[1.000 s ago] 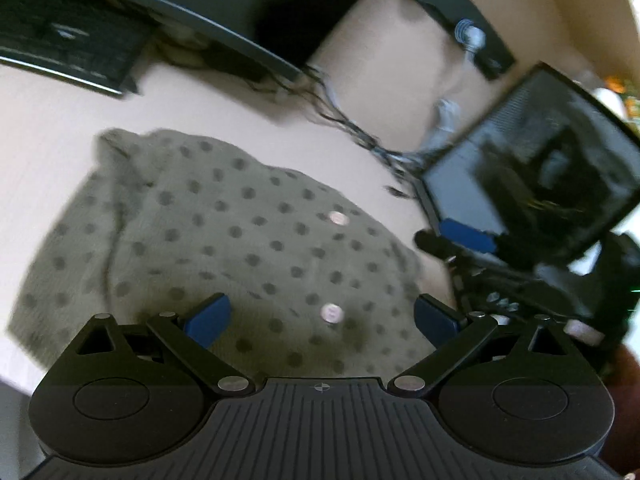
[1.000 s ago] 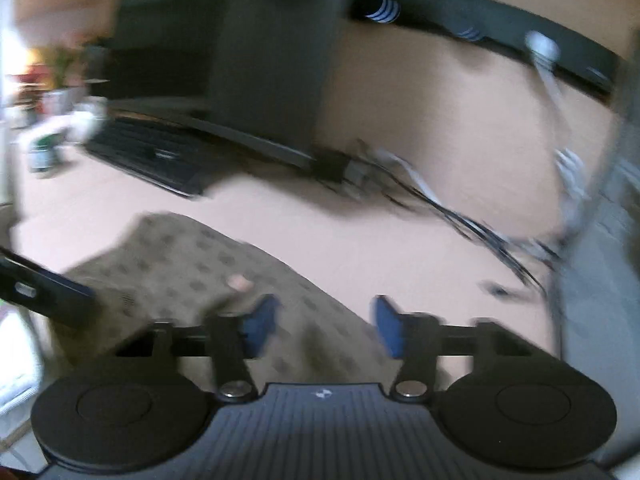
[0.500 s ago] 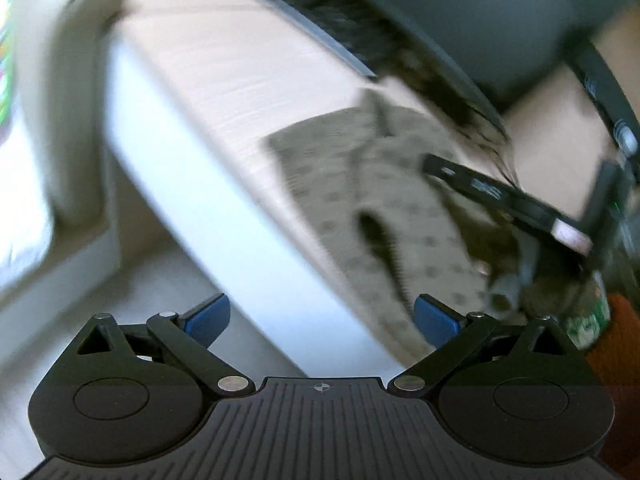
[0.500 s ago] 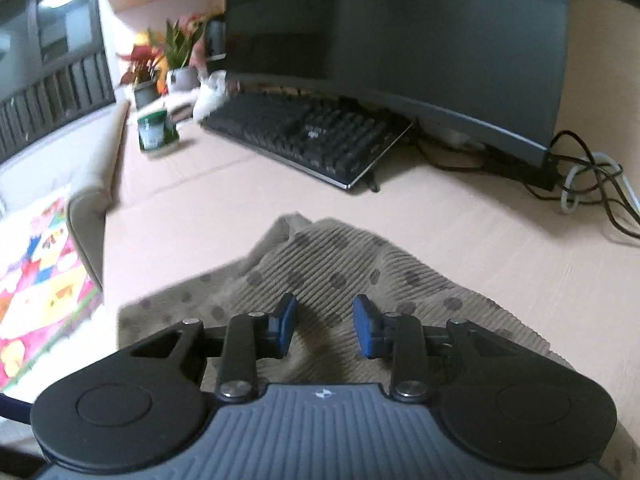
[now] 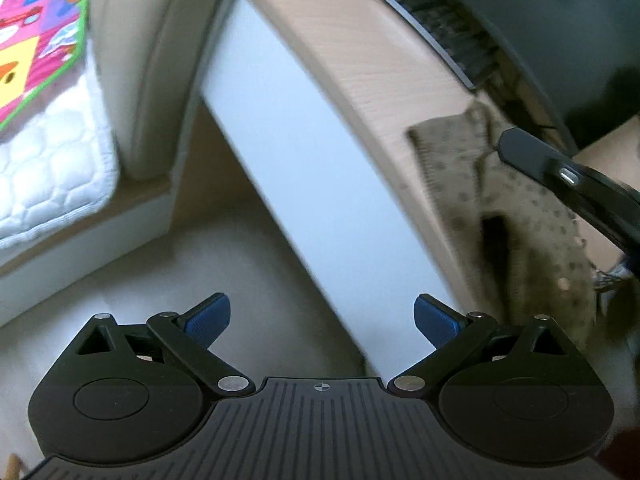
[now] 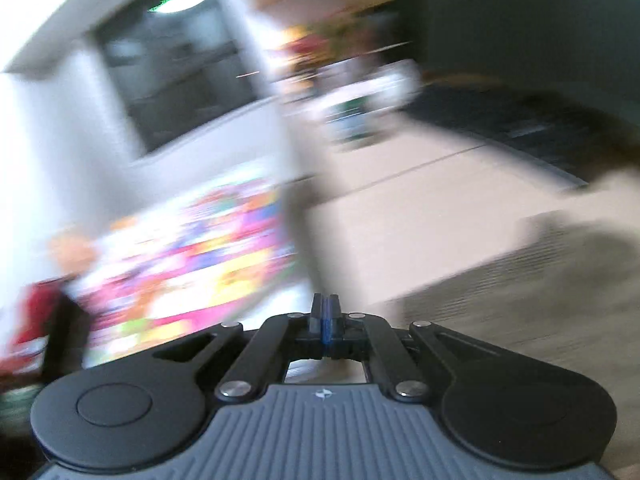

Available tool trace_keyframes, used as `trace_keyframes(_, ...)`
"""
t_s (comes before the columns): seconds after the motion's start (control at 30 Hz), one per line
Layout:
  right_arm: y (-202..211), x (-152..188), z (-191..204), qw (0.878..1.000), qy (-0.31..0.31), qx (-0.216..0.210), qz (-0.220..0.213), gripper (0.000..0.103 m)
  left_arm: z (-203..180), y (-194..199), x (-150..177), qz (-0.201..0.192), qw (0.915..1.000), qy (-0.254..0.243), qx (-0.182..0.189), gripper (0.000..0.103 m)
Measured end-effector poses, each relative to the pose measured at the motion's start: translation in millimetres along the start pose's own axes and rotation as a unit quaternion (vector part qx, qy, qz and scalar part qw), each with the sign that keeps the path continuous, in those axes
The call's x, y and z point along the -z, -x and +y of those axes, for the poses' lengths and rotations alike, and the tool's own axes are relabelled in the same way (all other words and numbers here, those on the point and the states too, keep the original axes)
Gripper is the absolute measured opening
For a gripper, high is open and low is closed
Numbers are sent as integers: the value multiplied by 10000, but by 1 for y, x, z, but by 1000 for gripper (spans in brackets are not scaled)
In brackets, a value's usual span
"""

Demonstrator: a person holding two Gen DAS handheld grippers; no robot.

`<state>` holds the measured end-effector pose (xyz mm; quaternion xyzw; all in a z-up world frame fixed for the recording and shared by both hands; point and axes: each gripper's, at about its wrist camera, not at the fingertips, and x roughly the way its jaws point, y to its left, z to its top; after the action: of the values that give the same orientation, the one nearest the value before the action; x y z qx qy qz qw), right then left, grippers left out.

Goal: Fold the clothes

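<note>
The olive dotted garment (image 5: 460,184) lies bunched on the wooden desk (image 5: 360,52), at the right of the left wrist view. My left gripper (image 5: 322,316) is open and empty; it hangs off the desk's front edge over the floor, well left of the cloth. A black bar of the other gripper (image 5: 560,168) crosses over the garment. The right wrist view is heavily blurred. There my right gripper (image 6: 326,316) is shut, blue pads pressed together with no cloth showing between them. The garment (image 6: 540,280) lies to its lower right.
A black keyboard (image 5: 448,28) and a dark monitor (image 5: 560,20) stand behind the garment. The desk's white side panel (image 5: 304,168) drops to a pale floor. A colourful play mat (image 5: 32,32) and a white quilted pad (image 5: 48,168) lie at far left.
The left gripper swung away from above the garment to off the desk edge, staying open. The right gripper went from partly open over the cloth to shut and turned sharply left.
</note>
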<state>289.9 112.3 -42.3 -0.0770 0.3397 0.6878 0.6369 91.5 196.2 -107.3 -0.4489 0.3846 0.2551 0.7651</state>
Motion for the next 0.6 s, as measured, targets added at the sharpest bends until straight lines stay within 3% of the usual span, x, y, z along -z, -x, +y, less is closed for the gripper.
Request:
trace_keyframes(0.13,-25,7,43,9933,122,-1120,269,1,20,-6,8,257,9992,169,-270,101)
trace_keyframes(0.17,-32,6,50,9891,131,-1400,430,5,25,-7,10,321,9987,211,-338,101)
trace_keyframes(0.2,-40,7,58,9855,251,-1526,703,19,29,-8,15,401,9980,295,-396,101)
trace_keyframes(0.23,-46,9,65,9871,493,-1262,853,27,34,-10,20,482,9971,381,-453,101)
trace_keyframes(0.3,-41,14,65,9928,755,-550,746,29,38,-10,26,598,9958,542,-432,101)
trace_keyframes(0.4,-8,14,37,9984,389,-239,347,30,37,-9,30,604,9958,556,-412,101)
trace_keyframes(0.47,21,15,19,9992,272,293,71,32,30,-8,30,537,9969,422,-401,101)
trace_keyframes(0.6,82,31,-22,9853,-16,1683,-306,49,-14,5,21,59,9984,-551,-73,101)
